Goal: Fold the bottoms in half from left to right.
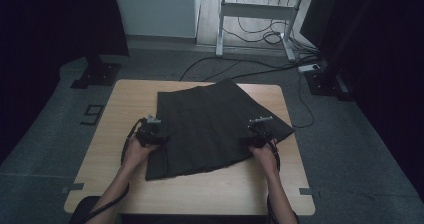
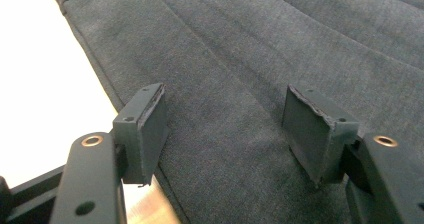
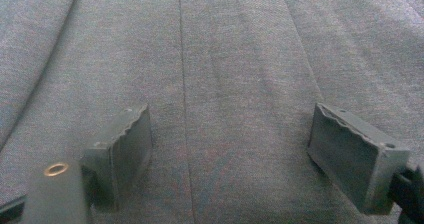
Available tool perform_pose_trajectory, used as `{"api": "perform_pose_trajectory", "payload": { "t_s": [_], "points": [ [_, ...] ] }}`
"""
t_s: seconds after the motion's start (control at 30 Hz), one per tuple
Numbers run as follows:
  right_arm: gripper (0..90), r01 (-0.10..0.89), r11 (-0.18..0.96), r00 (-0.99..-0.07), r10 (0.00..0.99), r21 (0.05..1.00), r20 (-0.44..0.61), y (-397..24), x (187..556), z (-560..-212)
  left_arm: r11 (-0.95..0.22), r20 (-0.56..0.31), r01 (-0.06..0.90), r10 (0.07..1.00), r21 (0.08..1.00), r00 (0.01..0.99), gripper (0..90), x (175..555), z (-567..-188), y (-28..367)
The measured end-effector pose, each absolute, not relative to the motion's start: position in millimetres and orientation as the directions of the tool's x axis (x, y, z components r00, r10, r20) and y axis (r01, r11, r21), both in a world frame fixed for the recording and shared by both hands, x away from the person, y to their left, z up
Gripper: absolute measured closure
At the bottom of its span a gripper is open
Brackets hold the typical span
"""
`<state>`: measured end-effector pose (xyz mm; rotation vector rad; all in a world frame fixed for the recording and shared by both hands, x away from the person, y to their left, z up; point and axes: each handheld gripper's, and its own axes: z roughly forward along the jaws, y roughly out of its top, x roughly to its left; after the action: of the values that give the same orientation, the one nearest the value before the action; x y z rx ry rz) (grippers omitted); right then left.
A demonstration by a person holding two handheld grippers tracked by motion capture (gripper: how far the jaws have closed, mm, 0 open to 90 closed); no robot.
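High view gives me a dark pleated skirt (image 1: 212, 126) lying flat on the wooden table (image 1: 120, 134). I see my left gripper (image 1: 162, 139) at its left edge and my right gripper (image 1: 246, 140) near its right edge, both with jaws spread over the cloth, pinching nothing.

One dark pleated skirt (image 1: 215, 129) lay on one wooden table (image 1: 210, 189). Two grippers were over it, a left gripper (image 1: 162, 140) and a right gripper (image 1: 245, 140), each with two jaws. Behind stood one white desk frame (image 1: 255, 9), with perhaps several cables (image 1: 250, 66) on the floor.
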<state>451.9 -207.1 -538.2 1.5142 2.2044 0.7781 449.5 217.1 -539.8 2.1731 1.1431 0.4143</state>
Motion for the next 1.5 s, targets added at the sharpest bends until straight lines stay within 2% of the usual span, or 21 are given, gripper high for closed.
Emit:
{"api": "perform_pose_trajectory", "payload": {
  "t_s": [0.3, 0.63, 0.73, 0.77, 0.83, 1.0, 1.2, 1.5],
  "points": [
    [17.5, 0.711, 0.289, -0.39, 0.921, 0.641, 0.017, -217, 403, -541, -0.445, -0.02, 0.609, 0.797, 0.657, 0.604, 34.2, 387, -539, 209],
    [17.5, 0.698, 0.304, -0.412, 0.911, 0.649, 0.016, -229, 367, -542, -0.48, -0.019, 0.589, 0.764, 0.65, 0.644, 34.2, 344, -538, 201],
    [17.4, 0.696, 0.304, -0.412, 0.911, 0.65, 0.015, -229, 367, -542, -0.495, -0.024, 0.583, 0.749, 0.644, 0.663, 33.2, 347, -538, 202],
    [17.4, 0.692, 0.304, -0.416, 0.909, 0.655, 0.017, -229, 366, -542, -0.505, -0.033, 0.585, 0.739, 0.635, 0.673, 25.8, 351, -536, 203],
    [17.3, 0.683, 0.3, -0.416, 0.909, 0.666, 0.017, -230, 365, -544, -0.489, -0.035, 0.582, 0.745, 0.649, 0.666, 17.5, 359, -531, 209],
    [17.2, 0.671, 0.295, -0.419, 0.908, 0.68, 0.02, -231, 364, -545, -0.423, -0.074, 0.598, 0.773, 0.68, 0.63, 13.9, 379, -516, 222],
    [17.0, 0.662, 0.29, -0.419, 0.908, 0.692, 0.021, -232, 362, -546, -0.395, -0.053, 0.608, 0.809, 0.689, 0.585, 5.7, 413, -505, 235],
    [16.7, 0.651, 0.287, -0.424, 0.905, 0.703, 0.024, -233, 361, -548, -0.397, 0.002, 0.604, 0.837, 0.691, 0.547, 0.0, 464, -499, 227]
  ]
}}
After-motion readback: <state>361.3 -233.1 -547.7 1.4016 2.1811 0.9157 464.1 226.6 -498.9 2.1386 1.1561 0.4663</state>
